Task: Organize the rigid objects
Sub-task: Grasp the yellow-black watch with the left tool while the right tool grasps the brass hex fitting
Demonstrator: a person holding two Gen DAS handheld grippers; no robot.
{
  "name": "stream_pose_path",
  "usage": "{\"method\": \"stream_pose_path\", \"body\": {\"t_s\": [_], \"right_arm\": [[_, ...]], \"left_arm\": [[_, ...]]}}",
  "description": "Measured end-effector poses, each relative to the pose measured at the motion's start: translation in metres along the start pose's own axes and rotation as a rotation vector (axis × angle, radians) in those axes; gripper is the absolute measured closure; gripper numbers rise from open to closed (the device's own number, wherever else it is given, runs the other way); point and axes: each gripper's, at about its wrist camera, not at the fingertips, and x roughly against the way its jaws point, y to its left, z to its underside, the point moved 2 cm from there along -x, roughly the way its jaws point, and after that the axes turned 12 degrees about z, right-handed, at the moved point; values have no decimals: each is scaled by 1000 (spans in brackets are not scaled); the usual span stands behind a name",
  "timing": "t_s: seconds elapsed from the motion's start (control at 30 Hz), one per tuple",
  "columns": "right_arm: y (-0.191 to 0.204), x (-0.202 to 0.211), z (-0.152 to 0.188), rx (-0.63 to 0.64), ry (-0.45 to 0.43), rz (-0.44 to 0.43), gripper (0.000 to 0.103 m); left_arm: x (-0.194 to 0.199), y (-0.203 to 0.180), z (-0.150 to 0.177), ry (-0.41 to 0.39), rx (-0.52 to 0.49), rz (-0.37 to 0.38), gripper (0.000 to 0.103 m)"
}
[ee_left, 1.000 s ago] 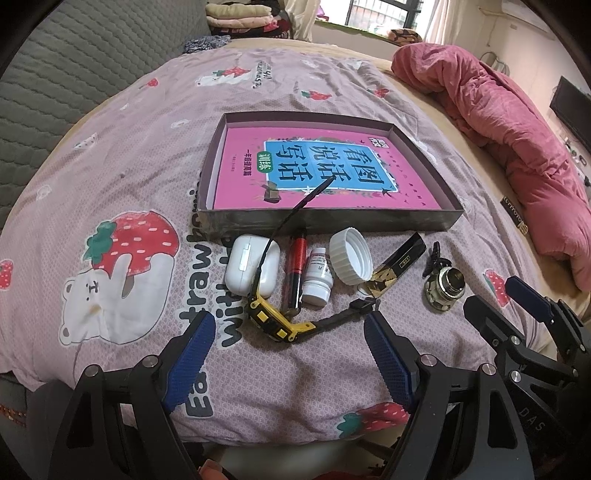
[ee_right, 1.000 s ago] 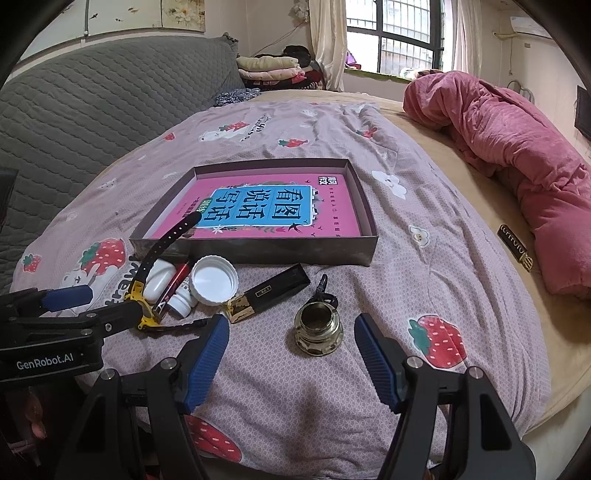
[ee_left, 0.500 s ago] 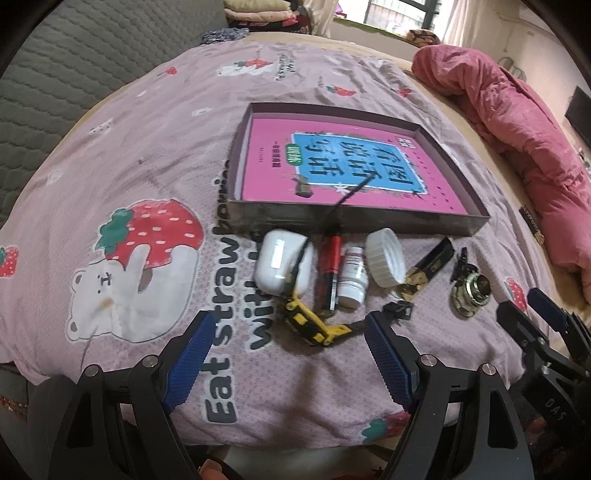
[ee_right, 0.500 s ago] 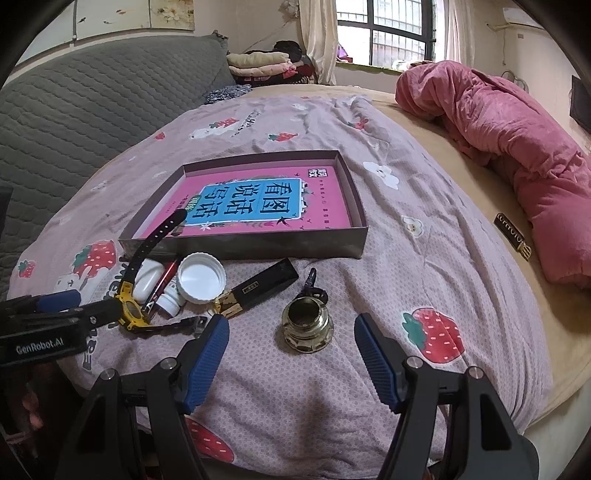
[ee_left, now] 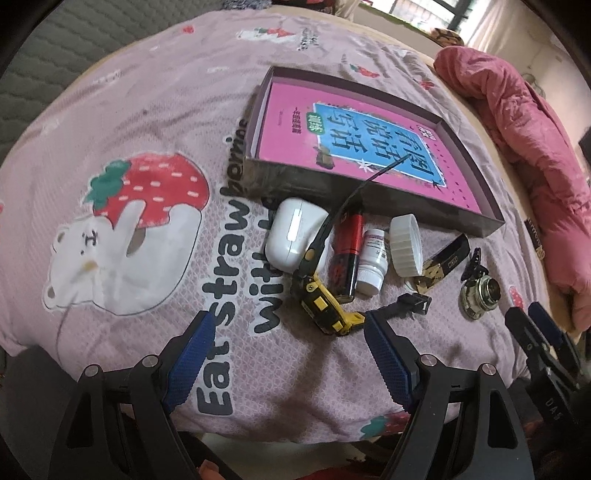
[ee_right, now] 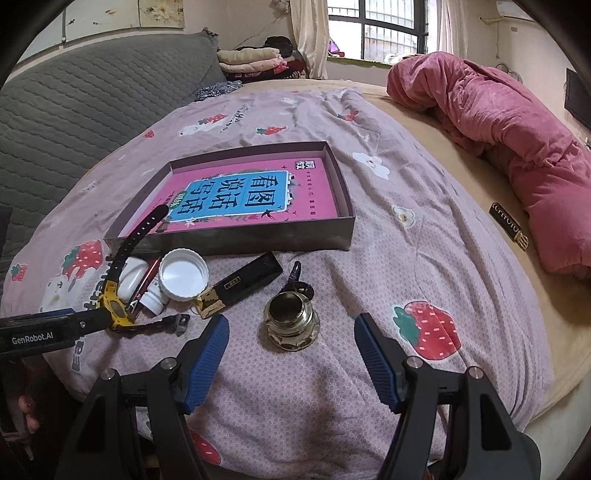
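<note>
Soft mauve bedspread (ee_right: 424,229) printed with strawberries and white bears, stretched over a bed. On it, a shallow rectangular cardboard box (ee_right: 236,240) with dark matte walls, lined by a glossy pink and blue book cover (ee_right: 243,195).

Just in front of the box's near wall, a row of small hard things on the fabric:
- smooth white rounded earbud case (ee_left: 291,232), at the left end
- yellow and black plastic watch (ee_left: 325,308), chunky body on the cloth, one strap (ee_right: 138,232) arching up over the case and the box wall, buckle end (ee_left: 410,304) lying flat
- red and black cylinder (ee_left: 347,254), lying along the row
- little white pill bottle (ee_left: 373,258) on its side, touching the cylinder
- ribbed white plastic lid (ee_right: 183,275), open side up
- flat black bar with a gold end (ee_right: 240,286), lying at an angle
- squat brass-coloured metal fitting (ee_right: 291,325) with faceted base, a small black clip (ee_right: 295,277) just behind it

Left gripper (ee_left: 284,354) low over the bedspread, blue ribbed pads wide apart, holding nothing, the watch body between and just ahead of the tips. Right gripper (ee_right: 291,350) likewise spread wide and empty — the metal fitting sitting between its tips.

Further out: rumpled pink fleece blanket (ee_right: 509,140) along the right, grey quilted headboard (ee_right: 85,110) on the left, folded clothes (ee_right: 255,61) and a barred window (ee_right: 376,29) behind.
</note>
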Motion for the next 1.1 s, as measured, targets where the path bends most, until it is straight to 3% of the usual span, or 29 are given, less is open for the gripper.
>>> {"method": "stream_pose_path", "body": {"t_s": [0.3,0.33,0.4,0.83,1.0,1.1], "right_arm": [[-7,-9,0,-19,15,3,33],[-7,-10,0,-20,16,3,33],[-8,-11,0,-21,17,7,33],[-7,-26,1,-23,42,15,33],[-3,-35,-2,-16,44,32,33],[1,-42,0,0,58,24,33]], "left_arm": [[-13,1,-3,37,91,46,21],[-14,2,-3,40,98,44,22],[-17,2,-5,51,109,54,38],[-31,1,-13,69,143,56,53],[-36,-5,-10,67,164,84,68],[-39,-8,-9,66,176,91,70]]}}
